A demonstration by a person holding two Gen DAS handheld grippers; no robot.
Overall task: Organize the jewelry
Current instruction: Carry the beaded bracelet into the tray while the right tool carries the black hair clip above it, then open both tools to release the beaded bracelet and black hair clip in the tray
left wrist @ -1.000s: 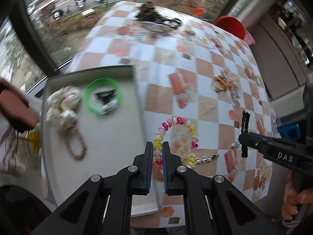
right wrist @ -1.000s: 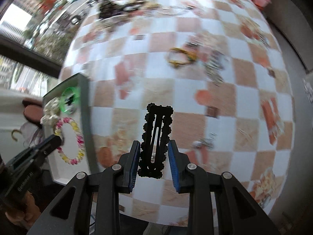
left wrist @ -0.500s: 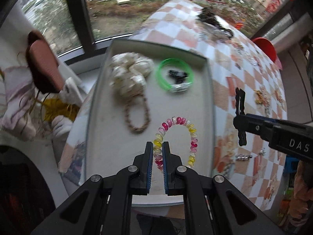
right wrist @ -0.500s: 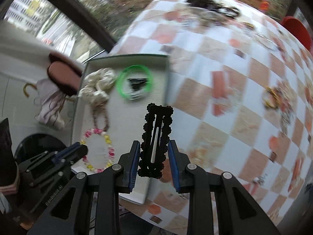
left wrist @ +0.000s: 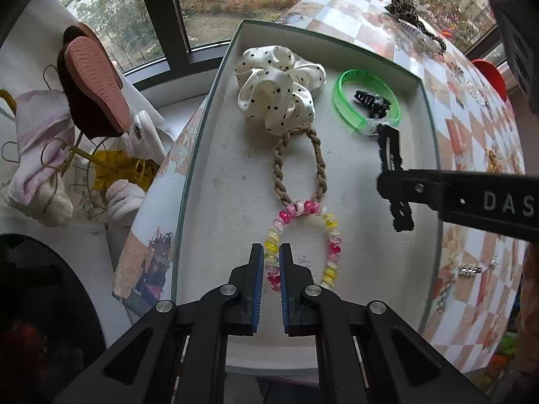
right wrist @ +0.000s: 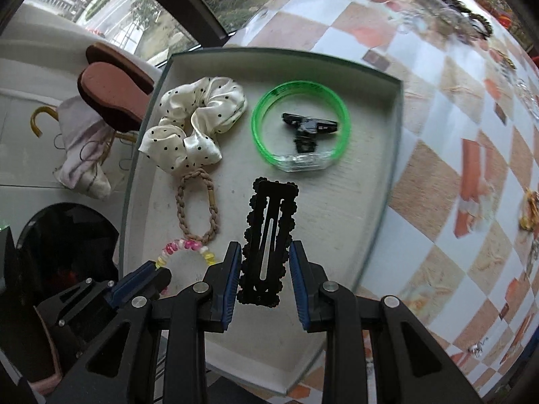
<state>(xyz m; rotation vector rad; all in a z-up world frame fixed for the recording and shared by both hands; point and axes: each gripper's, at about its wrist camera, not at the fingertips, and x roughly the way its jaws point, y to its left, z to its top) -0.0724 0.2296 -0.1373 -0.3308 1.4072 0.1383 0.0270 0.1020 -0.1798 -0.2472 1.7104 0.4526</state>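
- Left gripper (left wrist: pixel 268 269) is clamped on the near-left side of the bead bracelet (left wrist: pixel 331 232), over the tray (left wrist: pixel 209 155) floor near its front.
- Right gripper (right wrist: pixel 264 271) is squeezed onto a black hair clip (right wrist: pixel 267 235), held upright above the tray's middle.
- Far end of the tray: polka-dot scrunchie (left wrist: pixel 279 84) on the left, green bangle (right wrist: pixel 299 128) on the right with a small black clip (right wrist: pixel 308 128) inside it.
- Braided tie (left wrist: pixel 299 165) lies between scrunchie and bracelet, touching both.
- In the left view the right gripper's arm cuts across the tray's right side, hiding a bit of the rim.
- Checkered table (right wrist: pixel 454 155) to the right has more jewelry scattered around, too blurry to name.
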